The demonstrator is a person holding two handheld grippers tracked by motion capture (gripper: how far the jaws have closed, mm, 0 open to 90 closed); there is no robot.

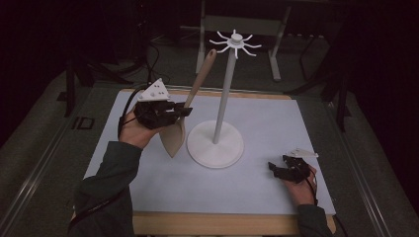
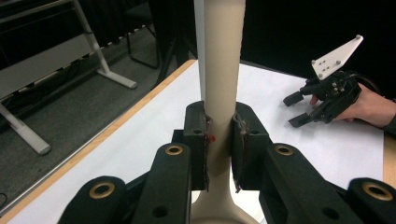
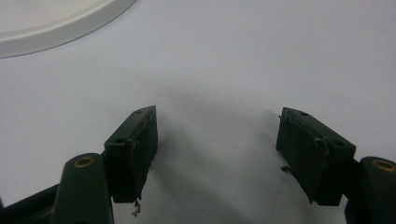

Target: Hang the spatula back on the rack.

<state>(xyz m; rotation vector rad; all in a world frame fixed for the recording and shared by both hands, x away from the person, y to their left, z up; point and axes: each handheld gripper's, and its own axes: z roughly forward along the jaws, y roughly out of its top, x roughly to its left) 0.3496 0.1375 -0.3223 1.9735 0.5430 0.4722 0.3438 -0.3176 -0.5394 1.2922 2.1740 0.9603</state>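
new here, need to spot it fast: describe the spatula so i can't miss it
Start at the white stand mid-table. Just left of its round base, the left tool clamps a beige wooden spatula, blade down, handle slanting up toward the stand's hooked top; nothing else there is wooden.

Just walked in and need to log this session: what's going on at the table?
A person works with a gripper in each hand. The left gripper is shut on the handle of a beige spatula, holding it blade down beside a white hook stand. The right gripper rests open on the white table, holding nothing. The spatula is not yet hung on the stand's hooks.
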